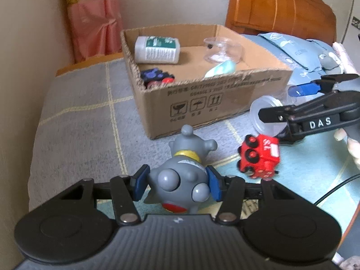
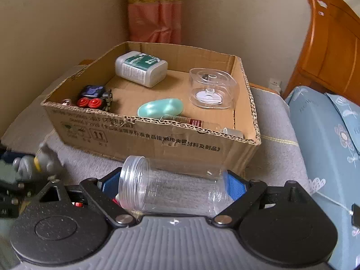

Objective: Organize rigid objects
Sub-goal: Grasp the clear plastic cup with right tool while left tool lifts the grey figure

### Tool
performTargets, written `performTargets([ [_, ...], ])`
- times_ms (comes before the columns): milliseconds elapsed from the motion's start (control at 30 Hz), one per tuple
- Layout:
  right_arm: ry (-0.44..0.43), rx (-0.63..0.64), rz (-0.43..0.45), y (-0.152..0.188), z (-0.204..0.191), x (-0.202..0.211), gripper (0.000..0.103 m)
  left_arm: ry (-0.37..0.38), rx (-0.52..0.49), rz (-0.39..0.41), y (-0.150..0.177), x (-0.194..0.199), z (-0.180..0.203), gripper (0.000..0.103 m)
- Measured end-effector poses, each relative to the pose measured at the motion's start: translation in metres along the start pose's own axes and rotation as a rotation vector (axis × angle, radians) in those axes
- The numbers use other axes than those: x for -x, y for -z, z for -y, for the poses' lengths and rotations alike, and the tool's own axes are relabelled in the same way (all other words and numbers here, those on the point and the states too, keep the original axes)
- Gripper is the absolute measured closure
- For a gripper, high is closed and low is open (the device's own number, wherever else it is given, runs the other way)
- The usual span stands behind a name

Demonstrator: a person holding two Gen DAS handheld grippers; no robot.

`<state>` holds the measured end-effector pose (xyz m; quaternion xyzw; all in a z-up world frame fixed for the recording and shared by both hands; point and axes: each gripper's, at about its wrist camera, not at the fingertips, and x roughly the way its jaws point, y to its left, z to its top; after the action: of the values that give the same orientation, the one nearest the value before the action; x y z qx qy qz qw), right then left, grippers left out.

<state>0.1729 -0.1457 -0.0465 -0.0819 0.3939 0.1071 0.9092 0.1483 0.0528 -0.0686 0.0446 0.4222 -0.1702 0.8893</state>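
Most of the tidy-up is done, I think. The cardboard box [image 2: 157, 139] sits on the far side of the grey blanket [image 1: 74, 121]. Going left to right inside it, I see a small dark toy car [image 2: 94, 96] in the near left corner, a white bottle with a green label [image 2: 140, 68] at the far side, a pale green oval thing [image 2: 160, 109], a little bottle with a red label [image 2: 191, 121] lying by the near wall, and a clear round tub [image 2: 212, 87] on the right.

Three things are not in the box. On the left, near me, is the grey toy figure [image 1: 182, 175] with a yellow collar. Right of it the red toy train [image 1: 261, 155] lies on its side on the bed, with nothing touching it. Further right is the clear plastic jar [image 2: 171, 189], lying sideways just in front of the box.

My left claw [image 1: 177, 184] is closed narrow, and its blue pads [image 1: 140, 184] press both sides of the grey toy figure, so I hold it. My right claw [image 2: 173, 186] is wide, with the jar between its blue pads. The right pad seems to touch the jar's bottom end. I cannot tell if the left pad presses the open mouth, so I cannot say the jar is gripped tight.
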Motion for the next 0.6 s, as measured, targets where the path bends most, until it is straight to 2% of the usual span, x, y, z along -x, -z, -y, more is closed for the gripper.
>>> performTargets([
  [333, -0.105, 0.074, 0.053, -0.007, 0.011, 0.048, 0.008, 0.065, -0.069, 0.062, -0.027, 0.045, 0.020, 0.050],
  [600, -0.120, 0.122, 0.138, -0.028, 0.014, 0.073, 0.008, 0.059, -0.105, 0.103, -0.077, 0.049, 0.027, 0.050],
])
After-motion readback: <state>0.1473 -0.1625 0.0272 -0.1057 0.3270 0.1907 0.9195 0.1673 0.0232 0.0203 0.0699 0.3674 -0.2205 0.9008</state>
